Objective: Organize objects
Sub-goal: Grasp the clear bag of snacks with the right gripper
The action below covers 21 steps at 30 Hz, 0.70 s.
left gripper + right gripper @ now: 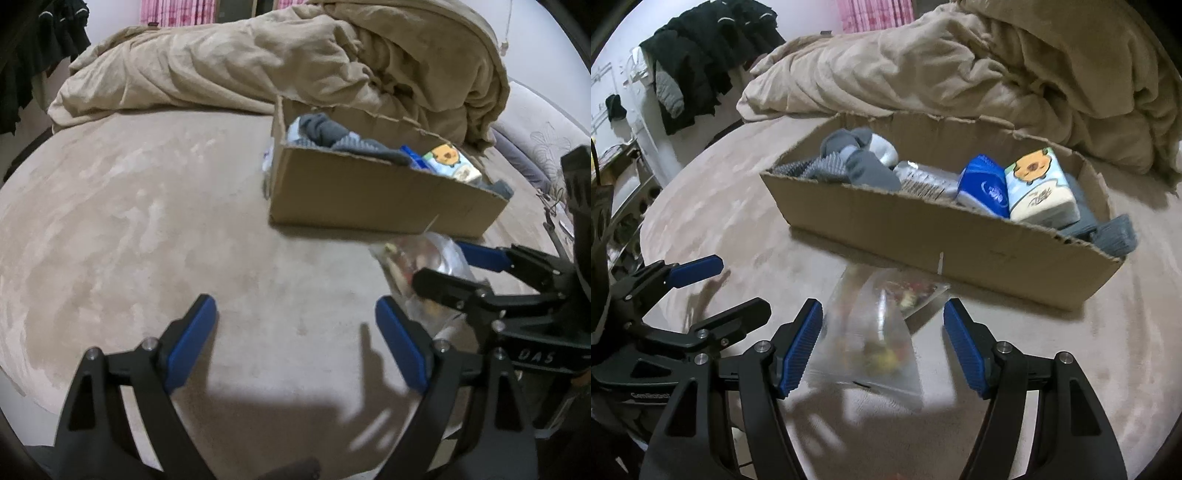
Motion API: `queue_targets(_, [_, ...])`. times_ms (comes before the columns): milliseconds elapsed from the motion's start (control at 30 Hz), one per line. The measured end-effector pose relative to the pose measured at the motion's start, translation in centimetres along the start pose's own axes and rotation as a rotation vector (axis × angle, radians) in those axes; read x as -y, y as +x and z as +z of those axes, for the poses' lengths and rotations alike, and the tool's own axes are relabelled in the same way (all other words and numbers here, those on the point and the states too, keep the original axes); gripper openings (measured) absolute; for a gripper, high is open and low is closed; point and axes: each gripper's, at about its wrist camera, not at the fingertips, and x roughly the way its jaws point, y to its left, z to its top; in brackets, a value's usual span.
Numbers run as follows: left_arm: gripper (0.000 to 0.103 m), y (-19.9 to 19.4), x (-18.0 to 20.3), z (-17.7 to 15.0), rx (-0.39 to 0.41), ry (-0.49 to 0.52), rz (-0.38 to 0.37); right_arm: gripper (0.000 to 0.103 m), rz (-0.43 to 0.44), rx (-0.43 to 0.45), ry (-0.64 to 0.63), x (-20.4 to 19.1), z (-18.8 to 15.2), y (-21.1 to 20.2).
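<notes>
A clear plastic bag (879,332) with small colourful items lies on the beige bed surface, in front of an open cardboard box (942,240). My right gripper (881,350) is open, its blue pads on either side of the bag. In the left wrist view the bag (417,266) lies beside the box (369,195) at the right, with the right gripper (439,262) around it. My left gripper (295,332) is open and empty over bare bed surface. The box holds grey socks (860,162), a blue tissue pack (984,188) and a cartoon tissue pack (1039,188).
A crumpled beige duvet (960,70) is piled behind the box. Dark clothes (698,62) hang at the far left by the wall. The left gripper (698,291) shows at the left of the right wrist view.
</notes>
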Motion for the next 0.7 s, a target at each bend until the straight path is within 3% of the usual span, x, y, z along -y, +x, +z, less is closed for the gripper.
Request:
queue_targets(133, [0.09, 0.2, 0.1, -0.1, -0.007, 0.006, 0.004, 0.068, 0.007, -0.006, -0.001, 0.1, 0.0, 0.3])
queue_targets(200, [0.09, 0.2, 0.2, -0.3, -0.011, 0.013, 0.008, 0.052, 0.022, -0.007, -0.015, -0.1, 0.0, 0.2])
queue_targets(300, [0.09, 0.2, 0.1, -0.4, -0.013, 0.013, 0.007, 0.046, 0.009, -0.003, -0.042, -0.5, -0.1, 0.1])
queue_targets(700, [0.09, -2.0, 0.8, 0.5, 0.042, 0.012, -0.002, 0.044, -0.012, 0.059, -0.011, -0.1, 0.4, -3.1])
